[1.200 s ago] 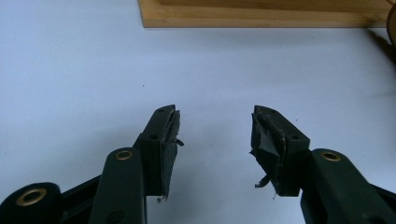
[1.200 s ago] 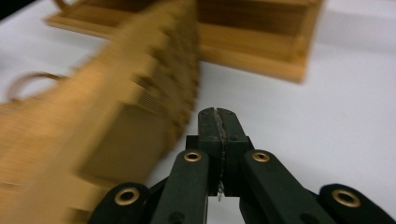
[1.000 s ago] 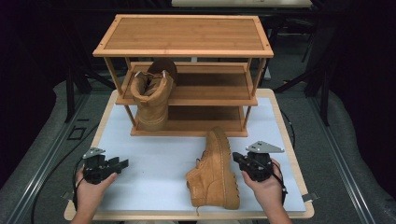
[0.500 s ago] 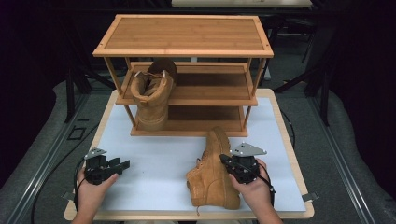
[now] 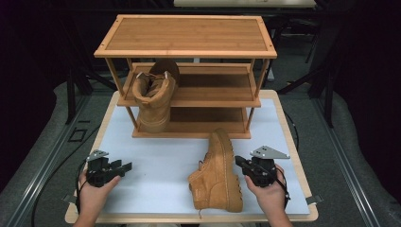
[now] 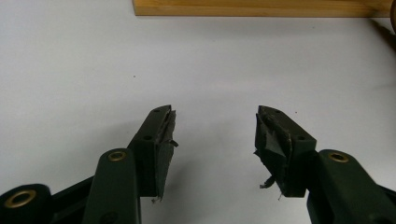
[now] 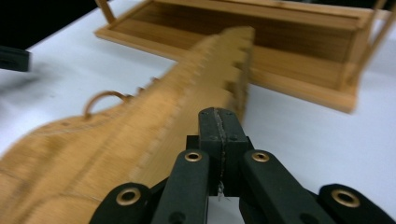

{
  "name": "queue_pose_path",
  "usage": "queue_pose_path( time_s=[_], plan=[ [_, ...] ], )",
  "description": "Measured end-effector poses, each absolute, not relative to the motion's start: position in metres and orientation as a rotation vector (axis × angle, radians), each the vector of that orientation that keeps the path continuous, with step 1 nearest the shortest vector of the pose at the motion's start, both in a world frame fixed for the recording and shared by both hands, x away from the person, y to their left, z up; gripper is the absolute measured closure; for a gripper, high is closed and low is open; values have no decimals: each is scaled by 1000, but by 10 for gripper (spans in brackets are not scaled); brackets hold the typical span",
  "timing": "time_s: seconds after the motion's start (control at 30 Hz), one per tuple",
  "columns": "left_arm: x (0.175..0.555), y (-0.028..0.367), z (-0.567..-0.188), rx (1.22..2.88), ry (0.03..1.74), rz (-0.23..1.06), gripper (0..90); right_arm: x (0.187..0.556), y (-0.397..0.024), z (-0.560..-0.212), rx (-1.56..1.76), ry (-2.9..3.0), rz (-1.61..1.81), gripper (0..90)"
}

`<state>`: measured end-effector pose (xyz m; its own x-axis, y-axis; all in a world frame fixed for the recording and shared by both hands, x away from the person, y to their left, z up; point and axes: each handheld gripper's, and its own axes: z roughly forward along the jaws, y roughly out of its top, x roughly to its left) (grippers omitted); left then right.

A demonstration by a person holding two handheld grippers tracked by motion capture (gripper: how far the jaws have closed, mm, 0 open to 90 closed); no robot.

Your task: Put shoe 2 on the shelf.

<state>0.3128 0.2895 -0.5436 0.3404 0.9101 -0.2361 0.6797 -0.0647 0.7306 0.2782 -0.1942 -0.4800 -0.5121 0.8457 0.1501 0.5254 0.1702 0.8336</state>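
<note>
Tool positions come first: the right tool (image 5: pixel 242 165), clenched with its jaws pressed together on nothing, sits just beside the sole of the tan boot (image 5: pixel 217 172) lying on its side on the counter (image 5: pixel 156 156), in front of the rack. In the right gripper view the closed jaws meet right at the boot's ridged sole (image 7: pixel 187 116). Behind stands the wooden shoe rack (image 5: pixel 187 35), the largest thing here, with three tiers; a second tan boot (image 5: pixel 153 97) stands upright at the rack's left end, its shaft rising past the middle shelf. At the counter's near left, the left tool (image 5: pixel 124 166) is released, its jaws having just been opening, with only bare white surface between them, well apart from the lying boot.
</note>
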Motion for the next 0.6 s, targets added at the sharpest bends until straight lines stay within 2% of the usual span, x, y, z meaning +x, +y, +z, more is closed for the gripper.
queue_pose_path(
  time_s=[0.27,0.47,0.6],
  plan=[
    [313,292,-544,1805,1412,366,467,282,-157,-481,1176,2160,1201,900],
    [312,293,-544,1802,1413,366,467,279,-173,-481,1205,2103,1186,900],
    [312,292,-545,1806,1413,366,467,279,-201,-483,1327,2018,1182,900]
  ],
)
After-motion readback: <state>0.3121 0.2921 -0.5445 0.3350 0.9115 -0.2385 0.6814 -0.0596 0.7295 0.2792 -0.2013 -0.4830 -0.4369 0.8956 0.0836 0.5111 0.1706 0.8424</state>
